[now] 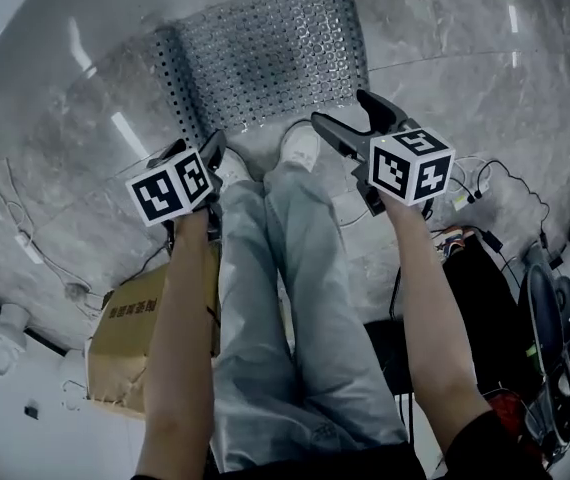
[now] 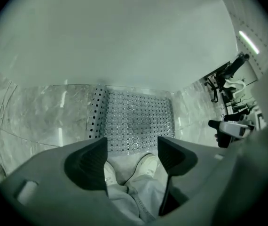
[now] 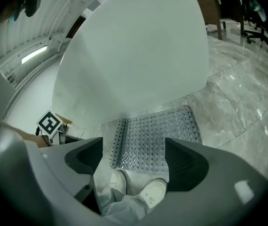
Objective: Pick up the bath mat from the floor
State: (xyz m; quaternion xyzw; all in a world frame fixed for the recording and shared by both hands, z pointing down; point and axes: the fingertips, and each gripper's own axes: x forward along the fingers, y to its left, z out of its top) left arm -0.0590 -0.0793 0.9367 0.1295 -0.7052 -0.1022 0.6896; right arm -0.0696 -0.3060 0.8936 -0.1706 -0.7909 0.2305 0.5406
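Note:
The bath mat [image 1: 265, 53] is a clear, studded sheet lying flat on the marble floor against a white curved wall, its left edge folded over in a strip [image 1: 175, 83]. My left gripper [image 1: 197, 148] hangs open above the mat's near left corner. My right gripper [image 1: 337, 108] is open above the near right edge. In the left gripper view the mat [image 2: 136, 121] lies beyond the left gripper [image 2: 131, 154], with only the person's shoes between the jaws. The right gripper view shows the mat [image 3: 155, 135] the same way past the right gripper [image 3: 131, 161].
The person's white shoes [image 1: 300, 146] stand just short of the mat's near edge. A cardboard box [image 1: 130, 343] sits at the lower left. Cables [image 1: 470, 183], a black bag [image 1: 485, 288] and an office chair [image 1: 555, 338] crowd the right side.

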